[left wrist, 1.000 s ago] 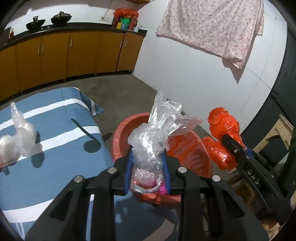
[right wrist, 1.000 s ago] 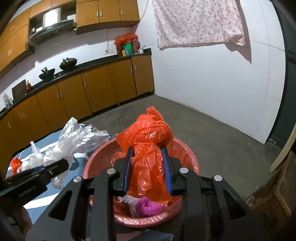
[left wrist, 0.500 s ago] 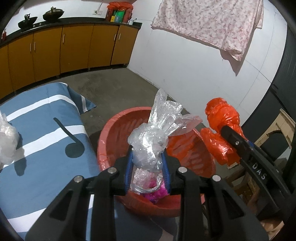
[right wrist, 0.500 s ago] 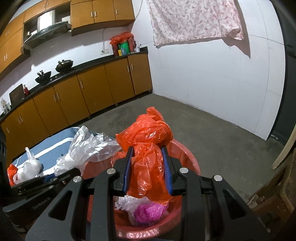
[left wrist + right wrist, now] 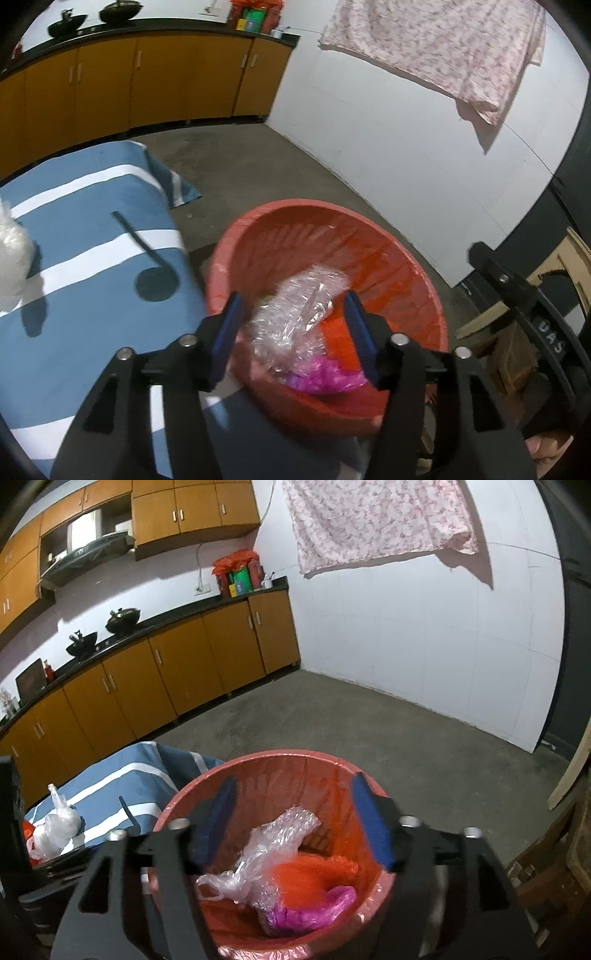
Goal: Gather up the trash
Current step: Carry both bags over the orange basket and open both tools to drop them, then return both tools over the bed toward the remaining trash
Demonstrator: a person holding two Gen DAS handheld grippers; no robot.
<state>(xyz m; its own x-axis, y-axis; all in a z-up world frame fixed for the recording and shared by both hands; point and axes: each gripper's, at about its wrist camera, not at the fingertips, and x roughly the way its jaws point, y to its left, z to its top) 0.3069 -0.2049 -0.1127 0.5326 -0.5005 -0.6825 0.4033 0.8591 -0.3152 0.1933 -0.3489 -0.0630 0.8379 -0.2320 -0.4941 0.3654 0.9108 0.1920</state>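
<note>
Both grippers hung over the red bin [image 5: 402,258] at the lower centre of each view, evidently so that what they let go would fall inside. The left gripper [image 5: 291,332] had just been opening its jaws; the crinkled clear plastic bag [image 5: 295,314] lay between them, loose, no pad pressing it. The right gripper [image 5: 291,821] had likewise just spread its jaws wide, and its orange bag [image 5: 314,875] sat slumped in the bin beside a glossy magenta wad [image 5: 314,908] (thin film, all of it). More bagged trash [image 5: 59,823] waited on the blue striped cloth [image 5: 92,192] at left.
</note>
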